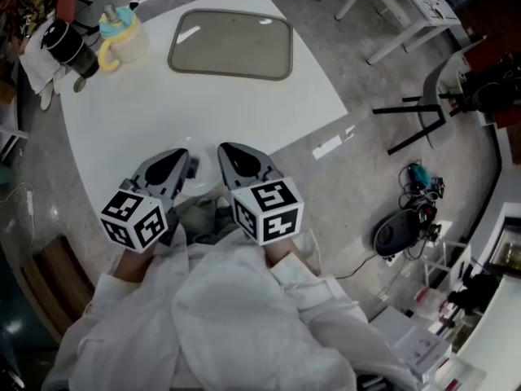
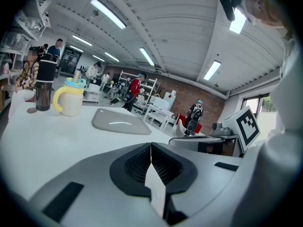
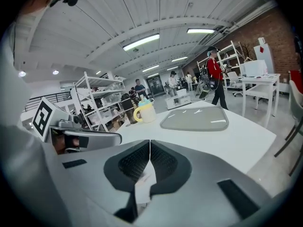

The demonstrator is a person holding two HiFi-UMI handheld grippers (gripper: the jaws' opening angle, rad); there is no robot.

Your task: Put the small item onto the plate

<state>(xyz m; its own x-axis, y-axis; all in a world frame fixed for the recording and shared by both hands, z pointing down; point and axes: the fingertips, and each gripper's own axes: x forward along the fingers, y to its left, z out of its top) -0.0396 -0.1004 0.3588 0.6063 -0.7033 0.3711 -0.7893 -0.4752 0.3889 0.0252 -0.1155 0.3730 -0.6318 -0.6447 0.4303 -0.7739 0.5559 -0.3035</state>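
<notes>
A grey plate (image 1: pixel 230 43) with rounded corners lies empty at the far side of the white table (image 1: pixel 203 112); it also shows as the plate (image 2: pixel 118 122) and the plate (image 3: pixel 194 118). A small round disc (image 2: pixel 31 110) lies on the table beside a black bottle (image 2: pixel 43 86). My left gripper (image 1: pixel 184 160) and right gripper (image 1: pixel 225 150) sit side by side at the table's near edge, far from the plate. Both are shut with nothing between the jaws: the left gripper (image 2: pixel 151 148) and the right gripper (image 3: pixel 149 144) show their pads meeting.
A yellow cup with a teal lid (image 1: pixel 122 39) and the black bottle (image 1: pixel 69 49) stand at the table's far left corner. Past the table's right edge are chair legs (image 1: pixel 423 116) and cables on the floor. People stand in the background.
</notes>
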